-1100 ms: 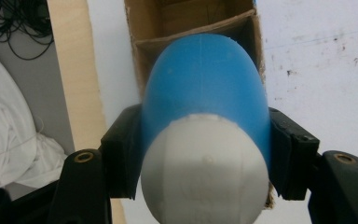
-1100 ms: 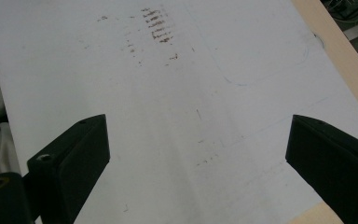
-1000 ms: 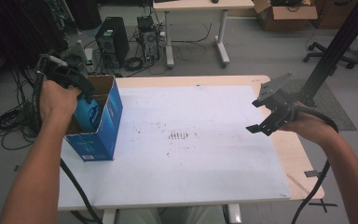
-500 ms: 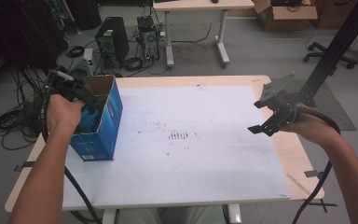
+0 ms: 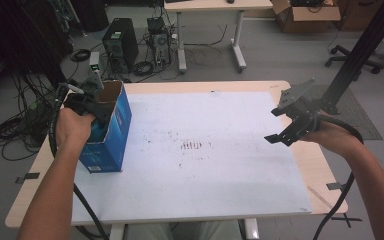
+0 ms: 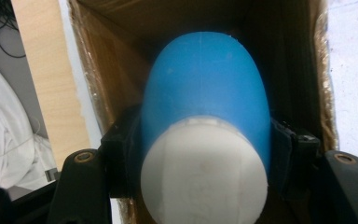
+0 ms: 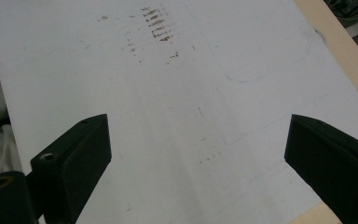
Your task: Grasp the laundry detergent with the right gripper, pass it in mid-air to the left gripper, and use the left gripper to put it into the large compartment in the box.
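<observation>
A blue cardboard box point(image 5: 109, 135) stands open-topped on the table's left side. My left gripper point(image 5: 96, 112) reaches down into its mouth. In the left gripper view that gripper point(image 6: 200, 144) is shut on a blue bottle point(image 6: 205, 98) with a white cap point(image 6: 204, 170), the bottle's body lying inside the box's brown interior point(image 6: 121, 51). My right gripper point(image 5: 280, 125) hovers above the table's right side. Its jaws stand wide apart in the right gripper view point(image 7: 198, 149), nothing between them, over the white sheet point(image 7: 177, 93).
A white sheet point(image 5: 205, 165) with small brown marks point(image 5: 193, 145) covers most of the wooden table point(image 5: 40, 165). A black post point(image 5: 355, 55) rises at the table's far right. Cables, a computer tower point(image 5: 116, 42) and another desk point(image 5: 210, 20) lie on the floor beyond.
My left gripper has shifted toward the far side and down into the box's open top with the bottle. The right gripper has barely moved.
</observation>
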`<state>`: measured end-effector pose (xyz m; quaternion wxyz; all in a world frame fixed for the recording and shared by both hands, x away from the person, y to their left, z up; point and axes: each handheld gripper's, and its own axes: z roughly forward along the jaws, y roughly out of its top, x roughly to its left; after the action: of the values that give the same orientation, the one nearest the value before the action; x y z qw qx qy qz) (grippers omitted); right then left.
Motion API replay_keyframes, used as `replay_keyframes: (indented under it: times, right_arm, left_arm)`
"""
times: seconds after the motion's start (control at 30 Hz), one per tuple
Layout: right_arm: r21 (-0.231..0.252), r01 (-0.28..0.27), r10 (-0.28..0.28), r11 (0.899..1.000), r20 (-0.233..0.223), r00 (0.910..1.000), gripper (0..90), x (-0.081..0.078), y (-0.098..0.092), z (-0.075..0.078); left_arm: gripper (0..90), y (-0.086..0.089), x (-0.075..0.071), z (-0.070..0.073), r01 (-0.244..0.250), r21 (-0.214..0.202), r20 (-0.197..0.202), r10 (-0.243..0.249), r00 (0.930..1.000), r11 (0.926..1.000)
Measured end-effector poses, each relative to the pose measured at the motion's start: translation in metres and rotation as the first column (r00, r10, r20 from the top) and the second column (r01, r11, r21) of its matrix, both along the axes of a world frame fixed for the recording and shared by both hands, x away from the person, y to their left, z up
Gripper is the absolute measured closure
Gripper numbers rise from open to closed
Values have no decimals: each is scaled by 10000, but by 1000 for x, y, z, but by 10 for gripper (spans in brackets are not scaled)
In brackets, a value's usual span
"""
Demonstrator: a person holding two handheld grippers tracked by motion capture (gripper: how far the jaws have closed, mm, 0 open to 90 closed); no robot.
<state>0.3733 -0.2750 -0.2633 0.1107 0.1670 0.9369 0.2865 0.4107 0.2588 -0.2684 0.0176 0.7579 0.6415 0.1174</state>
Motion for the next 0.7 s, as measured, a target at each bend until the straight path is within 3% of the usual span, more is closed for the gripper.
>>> replay_keyframes:
  times: [0.7]
  right_arm:
    - [-60, -15, 15, 10000, -78, 10000, 67, 0, 2, -2]
  left_arm:
    - [378, 4, 1, -5, 56, -256, -130, -59, 9999, 9997]
